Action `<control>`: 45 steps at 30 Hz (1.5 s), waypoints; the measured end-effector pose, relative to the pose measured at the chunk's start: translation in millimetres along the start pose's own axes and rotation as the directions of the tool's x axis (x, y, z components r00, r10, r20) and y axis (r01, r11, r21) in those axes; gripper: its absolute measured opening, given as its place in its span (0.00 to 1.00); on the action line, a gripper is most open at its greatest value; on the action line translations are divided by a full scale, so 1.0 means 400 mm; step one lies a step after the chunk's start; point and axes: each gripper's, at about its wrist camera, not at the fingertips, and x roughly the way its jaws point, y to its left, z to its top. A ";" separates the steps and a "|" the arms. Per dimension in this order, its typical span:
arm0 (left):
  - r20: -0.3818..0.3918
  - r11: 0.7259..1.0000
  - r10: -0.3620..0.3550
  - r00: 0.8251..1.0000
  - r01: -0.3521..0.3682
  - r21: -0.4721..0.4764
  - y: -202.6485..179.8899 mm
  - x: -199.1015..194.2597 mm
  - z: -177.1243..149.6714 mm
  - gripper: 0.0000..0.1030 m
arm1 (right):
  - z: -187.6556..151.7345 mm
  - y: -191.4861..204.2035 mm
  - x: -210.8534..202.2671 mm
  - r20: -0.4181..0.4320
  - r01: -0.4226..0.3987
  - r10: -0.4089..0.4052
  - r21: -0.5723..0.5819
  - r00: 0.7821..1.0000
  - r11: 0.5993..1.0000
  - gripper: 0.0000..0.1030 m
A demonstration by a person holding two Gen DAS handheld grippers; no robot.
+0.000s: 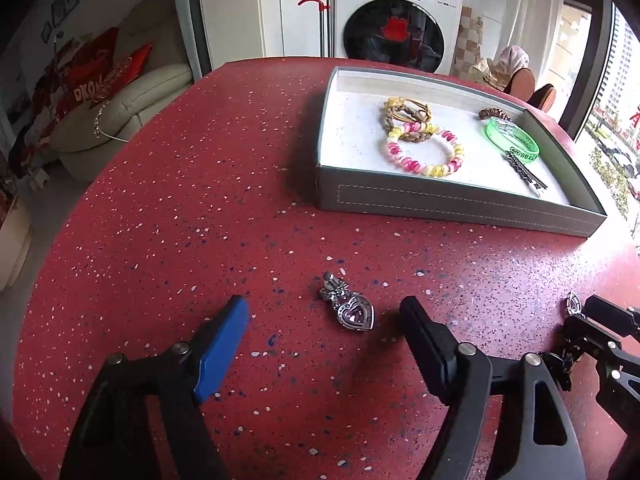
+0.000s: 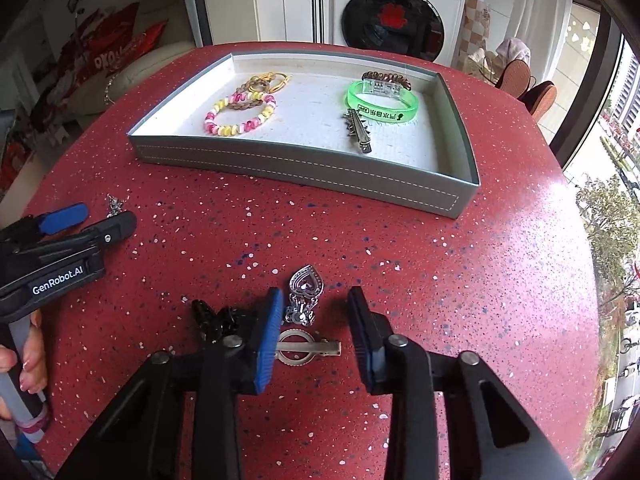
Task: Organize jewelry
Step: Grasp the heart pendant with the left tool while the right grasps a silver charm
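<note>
A grey tray (image 1: 440, 200) (image 2: 304, 168) on the red table holds a pink-yellow bead bracelet (image 1: 424, 152) (image 2: 240, 118), braided gold bands (image 1: 408, 114), a green bangle (image 1: 514, 140) (image 2: 382, 100) and a metal hair clip (image 2: 357, 133). My left gripper (image 1: 326, 322) is open, jaws either side of a silver heart earring (image 1: 350, 306). My right gripper (image 2: 316, 312) is open around a second heart earring (image 2: 305, 286), above a round silver clip (image 2: 304, 347). A black clip (image 2: 212, 318) lies left of it.
The left gripper (image 2: 104, 216) shows at the left of the right wrist view, held by a hand. The right gripper (image 1: 600, 320) shows at the right edge of the left wrist view. A washing machine (image 1: 396, 24) and a sofa (image 1: 132, 100) stand beyond the table.
</note>
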 end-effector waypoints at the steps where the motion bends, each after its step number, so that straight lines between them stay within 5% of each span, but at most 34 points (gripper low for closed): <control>1: 0.001 1.000 -0.004 1.000 0.004 0.003 -0.001 0.001 0.001 0.85 | -0.001 0.001 -0.001 0.001 -0.001 0.001 0.000 1.000 1.000 0.19; 5: 0.010 1.000 -0.019 1.000 0.018 0.022 -0.013 -0.005 0.001 0.73 | -0.002 -0.002 -0.002 0.006 -0.008 0.008 0.008 1.000 1.000 0.17; 9: 0.018 0.998 -0.027 0.999 0.026 0.054 -0.030 -0.011 0.003 0.42 | -0.003 -0.013 -0.007 0.011 -0.019 0.019 0.023 1.000 1.000 0.17; 12: 0.022 0.996 -0.027 0.999 0.025 0.080 -0.037 -0.014 0.002 0.35 | -0.002 -0.028 -0.012 0.015 -0.036 0.035 0.044 0.999 0.998 0.17; 20: 0.053 0.994 -0.104 0.993 0.101 0.047 0.001 -0.044 -0.004 0.35 | 0.007 -0.060 -0.032 0.037 -0.092 0.089 0.094 0.995 0.991 0.17; 45: 0.108 0.985 -0.159 0.981 0.151 0.078 -0.017 -0.124 0.041 0.35 | 0.061 -0.133 -0.094 0.121 -0.180 0.162 0.150 0.979 0.972 0.16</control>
